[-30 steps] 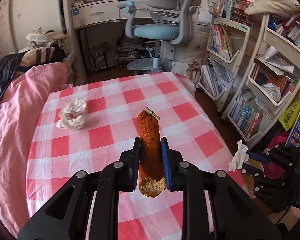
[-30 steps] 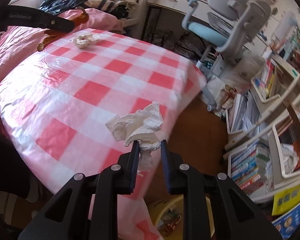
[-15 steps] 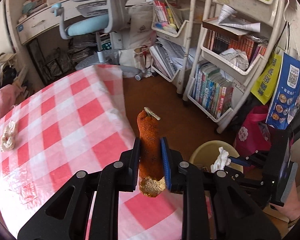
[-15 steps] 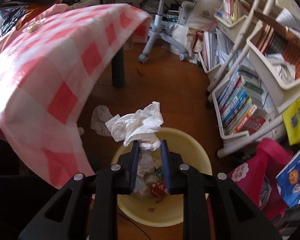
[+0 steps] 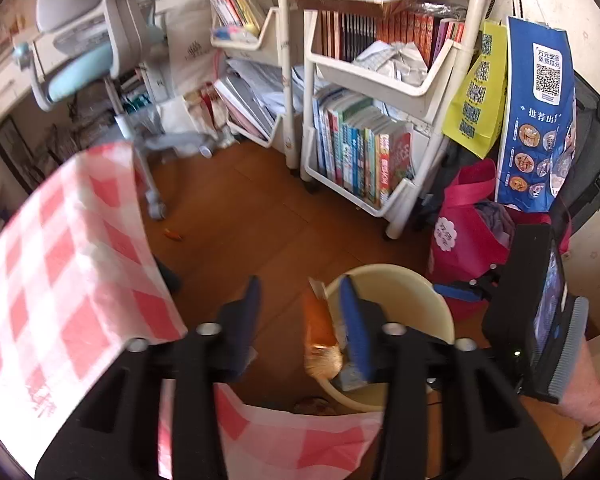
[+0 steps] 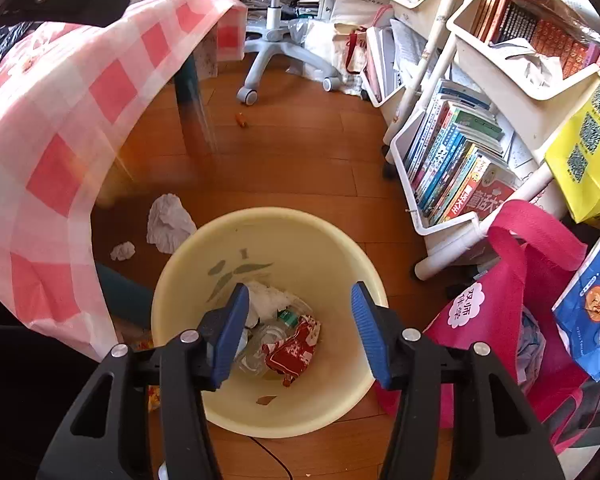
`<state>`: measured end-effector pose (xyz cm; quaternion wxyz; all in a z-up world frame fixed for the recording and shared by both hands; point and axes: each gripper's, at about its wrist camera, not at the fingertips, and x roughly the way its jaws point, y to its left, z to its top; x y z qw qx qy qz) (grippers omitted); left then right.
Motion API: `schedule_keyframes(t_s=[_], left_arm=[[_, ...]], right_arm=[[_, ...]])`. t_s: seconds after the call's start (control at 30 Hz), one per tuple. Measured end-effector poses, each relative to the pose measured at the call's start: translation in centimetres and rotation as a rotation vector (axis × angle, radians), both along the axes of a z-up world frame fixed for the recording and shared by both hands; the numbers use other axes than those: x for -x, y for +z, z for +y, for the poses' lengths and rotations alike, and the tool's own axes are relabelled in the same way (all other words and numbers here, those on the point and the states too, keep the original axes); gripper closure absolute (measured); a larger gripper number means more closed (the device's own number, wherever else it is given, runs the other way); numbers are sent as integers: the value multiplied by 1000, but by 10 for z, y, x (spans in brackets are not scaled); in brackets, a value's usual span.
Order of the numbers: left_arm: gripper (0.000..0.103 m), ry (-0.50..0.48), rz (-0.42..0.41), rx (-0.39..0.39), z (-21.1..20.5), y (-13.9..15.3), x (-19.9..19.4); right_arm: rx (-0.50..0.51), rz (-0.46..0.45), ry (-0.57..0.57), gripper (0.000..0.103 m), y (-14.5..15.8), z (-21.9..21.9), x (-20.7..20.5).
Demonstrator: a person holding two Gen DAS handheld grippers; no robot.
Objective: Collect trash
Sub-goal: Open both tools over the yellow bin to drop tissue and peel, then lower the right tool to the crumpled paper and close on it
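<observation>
My left gripper [image 5: 300,316] hangs over the floor beside the cream bin [image 5: 404,276], and its jaws are opening. An orange fried stick [image 5: 319,328] is between them, blurred and leaning on the right finger [image 5: 354,324], clear of the left one. My right gripper [image 6: 300,320] points down into the cream bin [image 6: 260,216] with its jaws opening and nothing between them. The white tissue [image 6: 270,300] lies in the bin on a clear bottle and a red wrapper [image 6: 294,350]. In the left wrist view the right gripper's body [image 5: 540,320] shows beside the bin.
The red-checked tablecloth [image 6: 60,120] overhangs the bin's left side. Two crumpled tissues [image 6: 168,224] lie on the wood floor by a table leg [image 6: 188,92]. A white book cart [image 6: 460,152], a pink bag [image 6: 520,280] and an office chair base [image 6: 276,40] stand nearby.
Both grippers swung off the table to the bin and spread their jaws. The tissue left the right gripper and now lies in the bin. The orange stick is loose in the left gripper.
</observation>
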<state>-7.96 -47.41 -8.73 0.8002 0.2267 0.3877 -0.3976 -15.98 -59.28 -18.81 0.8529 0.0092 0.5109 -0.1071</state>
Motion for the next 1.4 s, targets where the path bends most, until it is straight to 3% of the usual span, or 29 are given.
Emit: schedule_keyframes(t_s=[0.2,0.37,0.53,0.8,1.07,1.27,1.4], left_arm=[[41,68,-93,24,25,23,-9],[31,144,-119,74,64,48,-28],[10,248,-204,59,110,70,-48],[7,515,-199,106,238,100,-107],[7,879,-172,102,397,100,-165],[7,1020,-229,108,478,108,-184],[7,1079,-208,92,509,101,-198]], right_arm=[[19,-64,45,46,24,22,-15],[37,-116,110,42,47,53,-37],[61,-155,199,40,70,91,-65],[67,-195,396,33,100,175,-138],[26,-199,636,29,105,296,-237],[-2,-229,764,25,101,387,-294],[32,-233,827,25,92,428,-331]])
